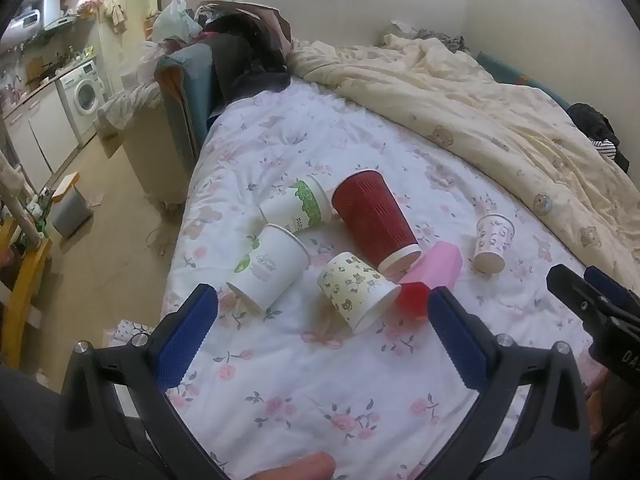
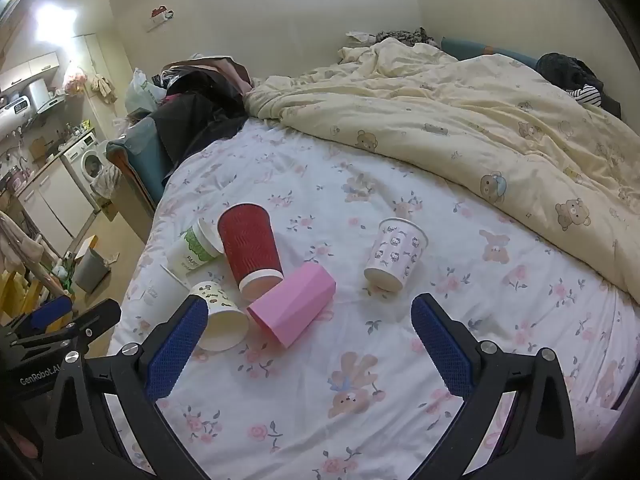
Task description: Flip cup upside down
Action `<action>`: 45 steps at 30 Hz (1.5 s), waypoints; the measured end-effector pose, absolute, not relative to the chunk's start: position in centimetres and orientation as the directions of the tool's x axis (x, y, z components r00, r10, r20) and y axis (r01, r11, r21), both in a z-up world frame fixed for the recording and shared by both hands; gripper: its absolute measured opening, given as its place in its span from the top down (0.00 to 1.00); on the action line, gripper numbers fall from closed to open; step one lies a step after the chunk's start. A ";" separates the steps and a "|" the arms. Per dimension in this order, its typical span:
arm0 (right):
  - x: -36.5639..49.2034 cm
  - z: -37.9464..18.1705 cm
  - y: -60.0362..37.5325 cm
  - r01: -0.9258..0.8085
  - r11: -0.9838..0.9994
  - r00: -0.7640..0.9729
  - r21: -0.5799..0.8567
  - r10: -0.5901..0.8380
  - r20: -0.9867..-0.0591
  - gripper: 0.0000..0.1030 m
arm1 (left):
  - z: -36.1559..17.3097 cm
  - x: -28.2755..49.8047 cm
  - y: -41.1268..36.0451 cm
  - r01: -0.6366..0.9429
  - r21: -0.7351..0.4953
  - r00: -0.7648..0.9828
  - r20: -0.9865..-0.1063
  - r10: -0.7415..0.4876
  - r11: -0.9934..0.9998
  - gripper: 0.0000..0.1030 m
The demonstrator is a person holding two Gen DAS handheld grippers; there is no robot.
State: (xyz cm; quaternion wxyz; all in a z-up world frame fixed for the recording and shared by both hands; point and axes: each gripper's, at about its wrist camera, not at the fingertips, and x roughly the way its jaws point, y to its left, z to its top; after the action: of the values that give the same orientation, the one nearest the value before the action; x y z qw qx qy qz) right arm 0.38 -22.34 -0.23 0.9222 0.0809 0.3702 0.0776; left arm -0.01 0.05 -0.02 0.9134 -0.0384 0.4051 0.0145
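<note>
Several cups lie on the floral bed sheet [image 1: 320,392]. A red ribbed cup [image 1: 372,220] lies on its side, as do a pink faceted cup [image 2: 292,304], a yellow bear-print cup [image 1: 354,290], and two white cups with green print [image 1: 272,266] [image 1: 300,206]. A small pink-print cup [image 2: 394,254] stands tilted, apart to the right. My left gripper [image 1: 320,312] is open, just in front of the bear-print cup. My right gripper [image 2: 310,324] is open, near the pink cup [image 1: 436,266] and holds nothing.
A cream bear-print duvet [image 2: 460,120] is bunched over the far and right side of the bed. Dark clothes and bags [image 1: 244,60] pile at the bed's far left. The bed edge drops to the floor at left, with a grey bin [image 1: 70,212] and a washing machine [image 1: 82,92].
</note>
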 end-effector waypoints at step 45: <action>0.5 -0.3 -22.3 -0.067 0.973 0.691 0.221 0.205 -0.694 0.00 | 0.4 0.3 -0.3 -0.050 -0.033 0.674 -0.738 0.010 0.998 0.00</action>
State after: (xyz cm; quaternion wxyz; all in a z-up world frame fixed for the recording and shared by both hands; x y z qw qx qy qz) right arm 0.54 -22.32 -0.29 0.9151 0.0892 0.3862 0.0743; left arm 0.34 -0.31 0.44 0.9146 -0.0253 0.4032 0.0164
